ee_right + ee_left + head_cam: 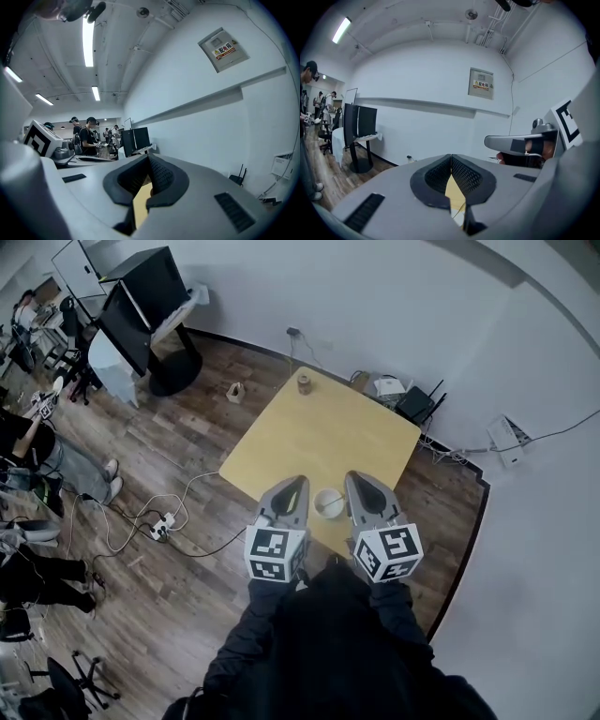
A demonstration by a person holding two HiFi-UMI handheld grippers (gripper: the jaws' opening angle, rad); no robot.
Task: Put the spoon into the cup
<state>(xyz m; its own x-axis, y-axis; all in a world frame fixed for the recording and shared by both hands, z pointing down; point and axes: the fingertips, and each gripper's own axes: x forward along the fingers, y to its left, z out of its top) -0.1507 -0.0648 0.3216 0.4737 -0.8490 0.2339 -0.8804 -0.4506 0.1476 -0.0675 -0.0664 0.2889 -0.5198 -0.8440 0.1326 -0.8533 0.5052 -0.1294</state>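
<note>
text: 配电箱 | on: wall box [480, 83] | else: none legible

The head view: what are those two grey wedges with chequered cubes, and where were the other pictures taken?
No robot: a person holds two grey two-jaw tools, the left gripper and the right gripper; the cubes are part of them. The head view looks down from the person's head. The other two views come from cameras riding on each gripper. Both grippers are shut and empty. On the square yellow table stand a small white cup, seen between the grippers, and a small brown object at the far edge.
</note>
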